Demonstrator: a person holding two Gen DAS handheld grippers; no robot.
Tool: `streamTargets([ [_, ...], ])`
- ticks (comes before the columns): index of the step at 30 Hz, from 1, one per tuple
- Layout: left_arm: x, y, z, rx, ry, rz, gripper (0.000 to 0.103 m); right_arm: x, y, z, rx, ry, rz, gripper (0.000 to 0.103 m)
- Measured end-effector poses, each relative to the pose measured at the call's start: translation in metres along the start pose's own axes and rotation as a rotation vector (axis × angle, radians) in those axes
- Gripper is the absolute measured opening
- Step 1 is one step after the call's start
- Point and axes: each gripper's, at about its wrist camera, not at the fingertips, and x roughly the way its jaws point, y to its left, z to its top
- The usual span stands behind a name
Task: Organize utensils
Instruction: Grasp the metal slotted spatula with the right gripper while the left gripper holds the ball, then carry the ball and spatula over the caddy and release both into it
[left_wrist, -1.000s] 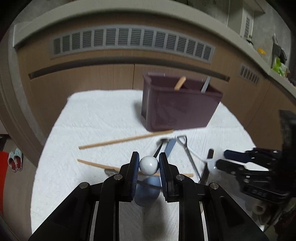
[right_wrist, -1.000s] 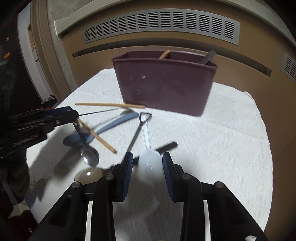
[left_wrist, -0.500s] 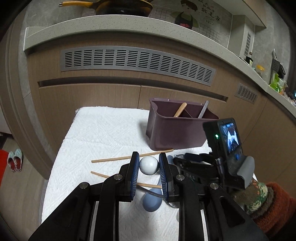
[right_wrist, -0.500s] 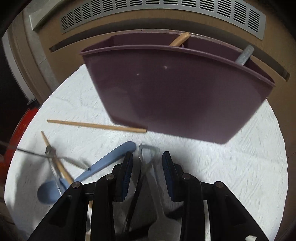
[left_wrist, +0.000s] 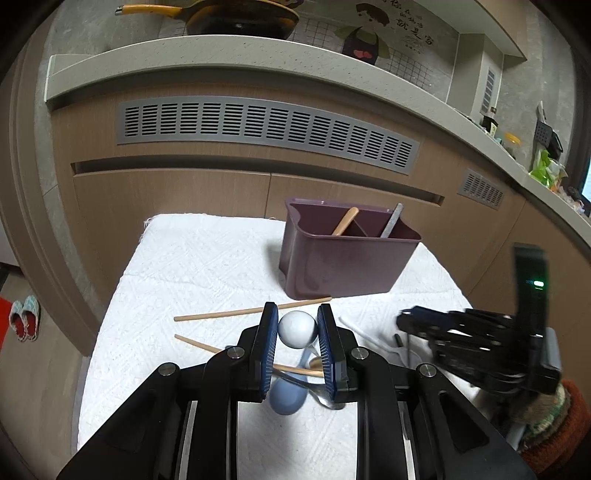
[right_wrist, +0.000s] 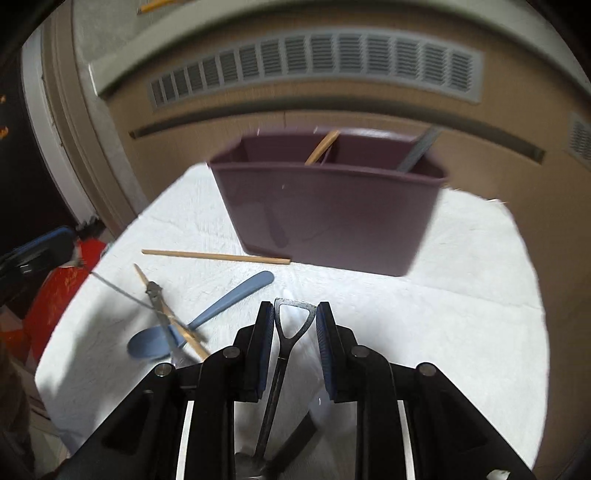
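Left gripper (left_wrist: 297, 328) clamps white ball-shaped utensil end (left_wrist: 296, 328); right gripper (right_wrist: 294, 325), jaws just closing, pinches metal utensil handle (right_wrist: 287, 332); off-centre grip, may swing and miss purple caddy (right_wrist: 332, 218).

A: The cloth (left_wrist: 207, 266) over the bench looks white, quilted, matt. The caddy (left_wrist: 343, 266)?

B: Smooth maroon plastic, faint sheen. At its seven o'clock, chopsticks (left_wrist: 236, 314) of pale matt wood.

A: And the blue spoon (right_wrist: 221, 306)?

B: Matt plastic. The loop-ended handle (right_wrist: 291, 325) is dull grey metal.
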Motion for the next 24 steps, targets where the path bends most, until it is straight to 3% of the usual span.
streamTargets([
  [7,-0.013,-0.014,-0.001,0.023,-0.019,-0.012,0.022,-0.047,-0.005,-0.009,-0.011,-0.067,-0.012,0.022],
  [24,-0.038,-0.03,0.017,0.019,-0.06,-0.048,0.023,-0.102,0.001,0.008,-0.02,-0.221,0.008,0.021],
])
